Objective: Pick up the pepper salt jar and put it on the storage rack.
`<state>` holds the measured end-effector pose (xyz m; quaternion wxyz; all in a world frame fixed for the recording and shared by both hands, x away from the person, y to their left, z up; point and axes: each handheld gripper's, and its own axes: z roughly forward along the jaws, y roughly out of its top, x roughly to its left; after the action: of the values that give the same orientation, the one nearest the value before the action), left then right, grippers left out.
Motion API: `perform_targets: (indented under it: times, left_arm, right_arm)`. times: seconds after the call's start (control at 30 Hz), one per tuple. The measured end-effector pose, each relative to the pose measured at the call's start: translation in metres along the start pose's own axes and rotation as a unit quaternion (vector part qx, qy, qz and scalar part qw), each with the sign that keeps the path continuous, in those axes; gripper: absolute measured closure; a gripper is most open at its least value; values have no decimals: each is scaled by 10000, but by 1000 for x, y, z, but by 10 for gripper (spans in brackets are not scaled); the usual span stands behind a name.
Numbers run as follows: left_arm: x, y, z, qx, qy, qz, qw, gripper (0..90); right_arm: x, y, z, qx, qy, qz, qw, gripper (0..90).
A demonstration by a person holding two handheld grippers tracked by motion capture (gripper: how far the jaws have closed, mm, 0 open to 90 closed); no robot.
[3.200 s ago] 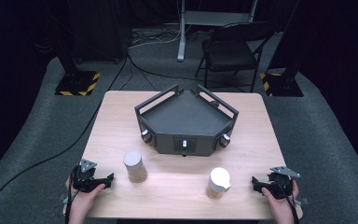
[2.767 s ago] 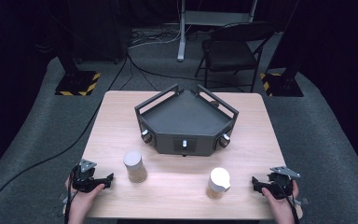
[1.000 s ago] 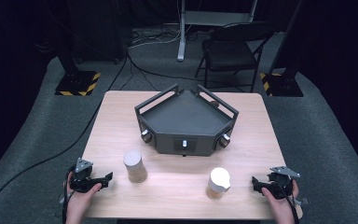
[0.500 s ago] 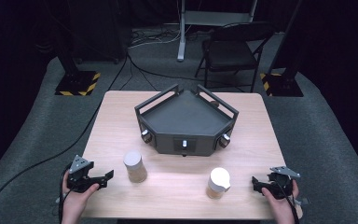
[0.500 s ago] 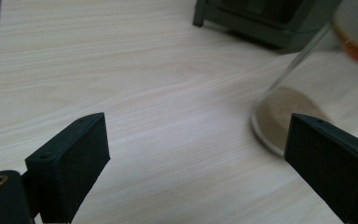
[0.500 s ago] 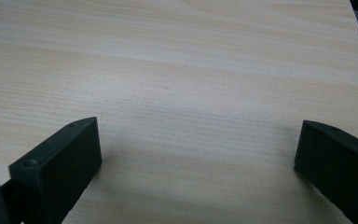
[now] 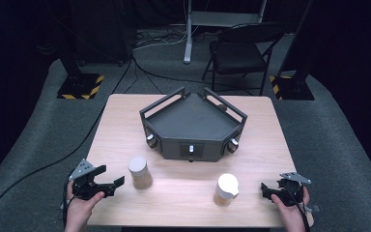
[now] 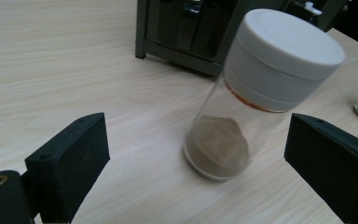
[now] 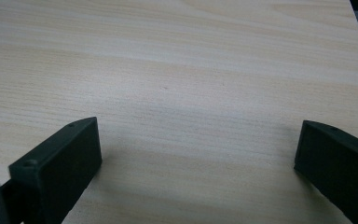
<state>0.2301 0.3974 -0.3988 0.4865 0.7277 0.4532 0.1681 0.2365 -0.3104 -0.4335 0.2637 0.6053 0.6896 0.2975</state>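
Left tongs [image 7: 110, 183], spread wide, line up on a powder jar [image 7: 139, 171] standing near the desk's [image 7: 183, 203] front-left edge; right tongs [image 7: 270, 190] rest spread, empty. Next: advance, close around the glass.

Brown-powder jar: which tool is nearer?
Left. The left tool is open just beside the brown-powder jar, jaws aimed at it, not touching. The right tool sits across the table, beyond the other jar.
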Motion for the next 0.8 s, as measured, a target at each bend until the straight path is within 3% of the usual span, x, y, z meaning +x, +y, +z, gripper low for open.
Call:
perform_targets:
  times: [0.37,0.8]
  left_arm:
    - [-16,10,11,66,-134,327,9994,64]
    - [-32,20,26,99,-189,497,9985,65]
  right_arm:
    - [0,0,0,-1,-5,4,10000,0]
    - [1,0,0,-2,-4,4,10000,0]
